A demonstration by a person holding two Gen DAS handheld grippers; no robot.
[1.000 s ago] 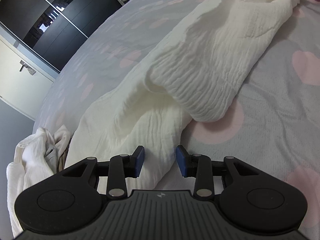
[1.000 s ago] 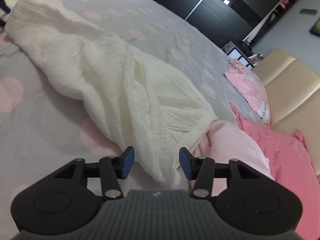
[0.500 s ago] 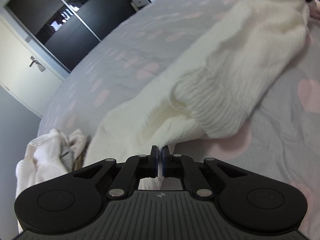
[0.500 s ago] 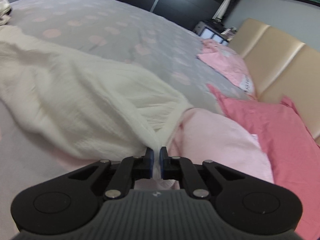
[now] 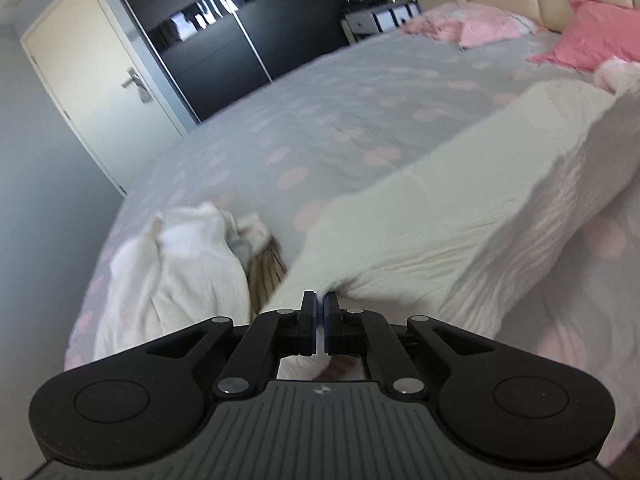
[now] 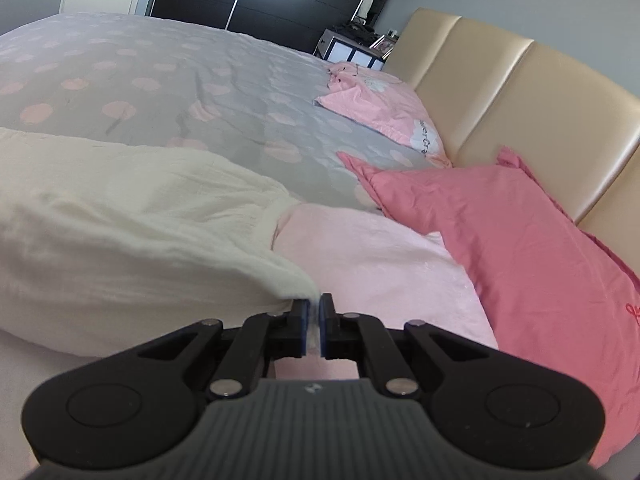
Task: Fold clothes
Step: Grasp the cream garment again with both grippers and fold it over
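Note:
A cream crinkled garment [image 5: 460, 208] stretches across the grey bed with pink spots [image 5: 320, 112]. My left gripper [image 5: 319, 312] is shut on one end of it, lifted off the bed. My right gripper [image 6: 314, 316] is shut on the other end of the same garment [image 6: 132, 224], held just above a pale pink pillow [image 6: 380, 256]. The cloth hangs taut between the two grippers, with its lower fold resting on the bed.
A pile of white clothes [image 5: 180, 264] lies at the bed's left edge. Pink pillows [image 6: 500, 220] lean on the beige headboard [image 6: 520, 92]. A pale pink pillow [image 6: 384, 112] lies further back. A dark wardrobe [image 5: 240, 28] and a door [image 5: 88, 80] stand beyond the bed.
Both grippers closed on the ends of the cream garment and lifted it, pulling it straight. Both views tilted up toward the room.

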